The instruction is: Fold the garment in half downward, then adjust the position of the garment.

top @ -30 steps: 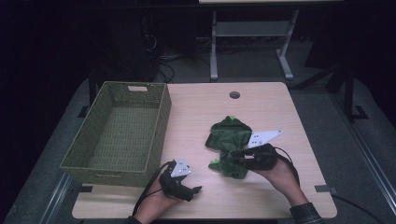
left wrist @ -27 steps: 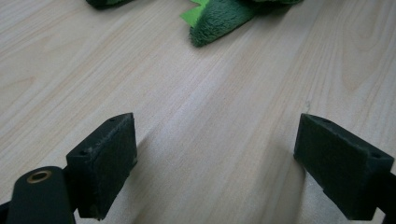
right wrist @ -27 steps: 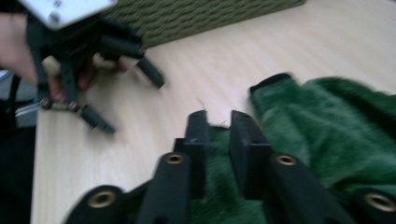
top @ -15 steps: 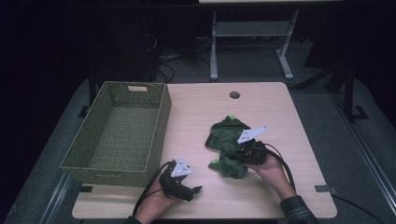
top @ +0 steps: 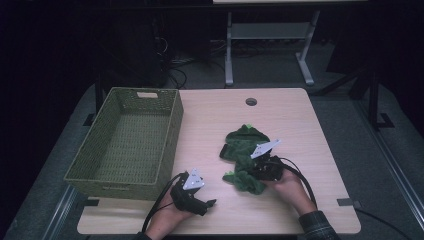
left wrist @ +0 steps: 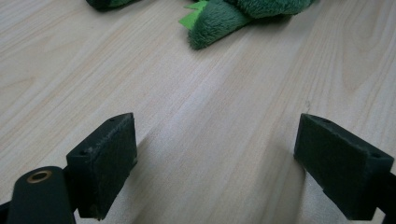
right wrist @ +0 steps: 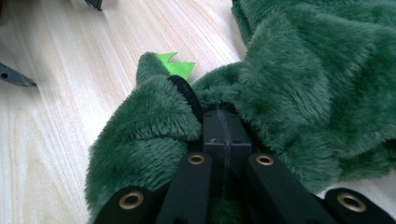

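Right claw [top: 256, 171], held in the person's right hand [top: 287, 185], is pressing its two jaws together on a fold of the dark green plush garment [right wrist: 289, 84], which is lying crumpled on the pale wooden bench [top: 280, 115] right of the middle, with a small bright green felt spike [right wrist: 177, 65] showing at its edge. Left claw [top: 205, 204] is resting low over bare wood near the front edge of the bench, its jaws standing wide apart and gripping nothing, well apart from the garment. Beside it, the olive woven rectangular basket [top: 167, 145] is sitting on the left part of the bench.
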The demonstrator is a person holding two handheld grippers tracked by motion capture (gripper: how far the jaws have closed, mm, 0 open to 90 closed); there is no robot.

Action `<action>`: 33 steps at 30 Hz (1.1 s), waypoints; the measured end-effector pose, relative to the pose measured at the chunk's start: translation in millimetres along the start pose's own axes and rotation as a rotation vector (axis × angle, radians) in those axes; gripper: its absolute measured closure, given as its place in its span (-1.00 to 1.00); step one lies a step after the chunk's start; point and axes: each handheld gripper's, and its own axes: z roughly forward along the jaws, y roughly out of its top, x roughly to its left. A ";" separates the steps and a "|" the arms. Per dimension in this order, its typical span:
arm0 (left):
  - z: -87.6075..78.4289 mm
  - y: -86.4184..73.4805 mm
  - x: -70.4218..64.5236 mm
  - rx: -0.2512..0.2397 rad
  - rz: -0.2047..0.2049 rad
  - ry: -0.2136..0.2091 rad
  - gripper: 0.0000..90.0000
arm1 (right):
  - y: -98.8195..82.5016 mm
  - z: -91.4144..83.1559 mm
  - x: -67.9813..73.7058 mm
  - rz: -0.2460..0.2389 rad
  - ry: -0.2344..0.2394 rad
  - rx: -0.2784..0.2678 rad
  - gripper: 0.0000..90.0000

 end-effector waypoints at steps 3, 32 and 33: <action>0.0 0.0 -0.4 -0.001 -0.003 0.004 -0.72 | -0.2 -4.9 -1.0 0.011 0.007 -0.031 0.91; 7.0 39.3 8.3 0.032 0.014 -0.057 -0.57 | 0.8 -65.1 -20.1 0.074 -0.071 -0.239 0.25; 7.6 42.6 9.8 0.033 0.021 -0.056 -0.56 | 1.0 -65.3 -22.6 0.075 -0.070 -0.233 0.24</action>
